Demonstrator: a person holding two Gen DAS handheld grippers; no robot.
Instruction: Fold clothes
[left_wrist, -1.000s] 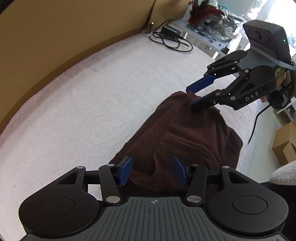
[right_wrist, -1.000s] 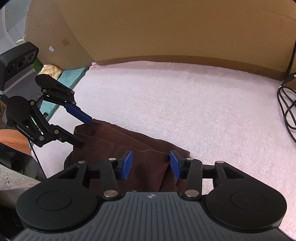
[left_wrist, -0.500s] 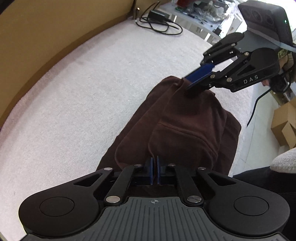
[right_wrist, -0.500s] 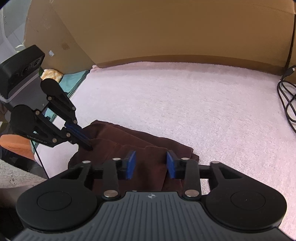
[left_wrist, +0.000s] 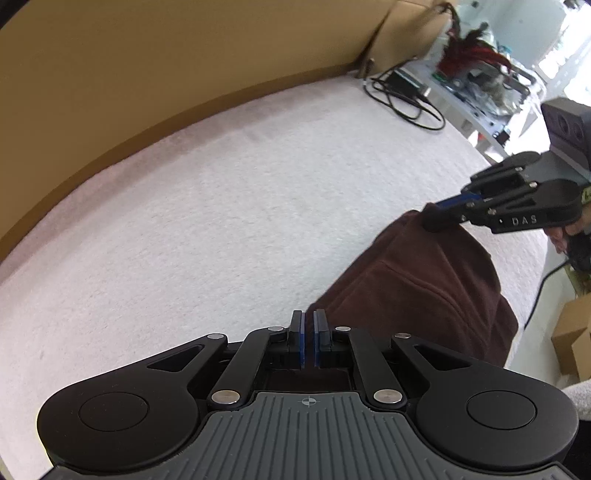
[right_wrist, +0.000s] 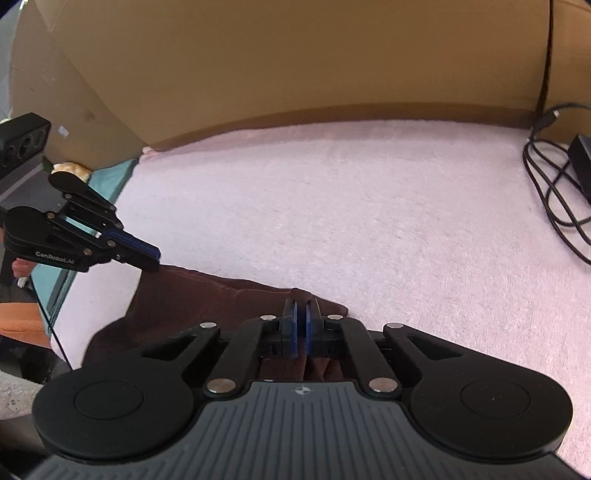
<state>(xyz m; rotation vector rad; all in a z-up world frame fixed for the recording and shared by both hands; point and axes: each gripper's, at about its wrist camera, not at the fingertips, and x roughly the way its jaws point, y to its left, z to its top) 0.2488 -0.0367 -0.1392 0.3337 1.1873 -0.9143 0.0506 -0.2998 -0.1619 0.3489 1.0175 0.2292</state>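
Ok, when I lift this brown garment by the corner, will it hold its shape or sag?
Likely floppy: where the right gripper, whose jaws have just been closing on cloth, pinches the brown garment, it peaks and drapes away. It looks thick and fleecy, so probably some weight and little slip on the pale fuzzy surface.

"DAS" on right gripper (left_wrist: 428, 221) | "GenRobot.AI" on left gripper (right_wrist: 153, 258)

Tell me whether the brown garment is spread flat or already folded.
Partly folded: the brown garment lies bunched in overlapping layers on the pink blanket, with a seam ridge across its top, not flat.
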